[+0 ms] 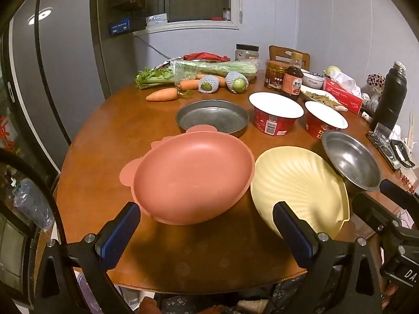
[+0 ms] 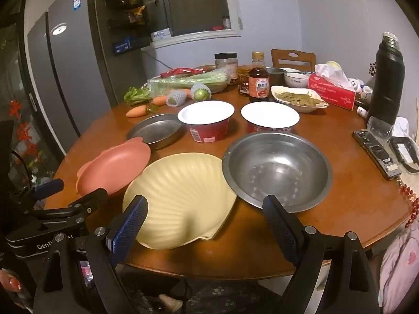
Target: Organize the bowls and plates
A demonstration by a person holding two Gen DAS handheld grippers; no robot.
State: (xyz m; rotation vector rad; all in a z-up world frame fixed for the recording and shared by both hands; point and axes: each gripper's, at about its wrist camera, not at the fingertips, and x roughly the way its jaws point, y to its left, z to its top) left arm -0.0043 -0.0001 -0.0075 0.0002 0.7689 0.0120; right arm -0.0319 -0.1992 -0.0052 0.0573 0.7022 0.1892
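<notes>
Left gripper (image 1: 207, 233): I read the jaws as spread wide, nothing between the blue pads; it hangs over the near table edge, aimed at the pink plate.
Right gripper (image 2: 205, 225): jaws likewise spread wide and empty; it angles down toward the near rim of the yellow plate.
Pink round plastic plate with small ear-like tabs (image 1: 193, 178): near-left on the round brown wooden table (image 1: 104, 136), empty. Its far rim sits in front of the flat steel pan.
Pale yellow shell-shaped ribbed plate (image 2: 180, 198): centre front, empty. It lies between the pink plate and the steel bowl, its right edge tucked under that bowl's rim.
Large round stainless steel bowl (image 2: 277, 170): near-right, empty; it appears tilted because one side rests on the yellow plate.
Shallow round steel pan (image 1: 212, 116): behind the pink plate, empty.
Two red paper noodle tubs with white insides (image 2: 207, 120): side by side at mid-table, upright; contents not visible from here.
White oblong dish (image 2: 298, 99): farther back, holding green cooked vegetables.
Placement rationale: my judgement is that the dishes sit spread along the front edge so each gripper can reach one; nothing is stacked yet.
Back clutter: carrots (image 1: 162, 94), bottles and a tissue box keep well apart from the work area.
</notes>
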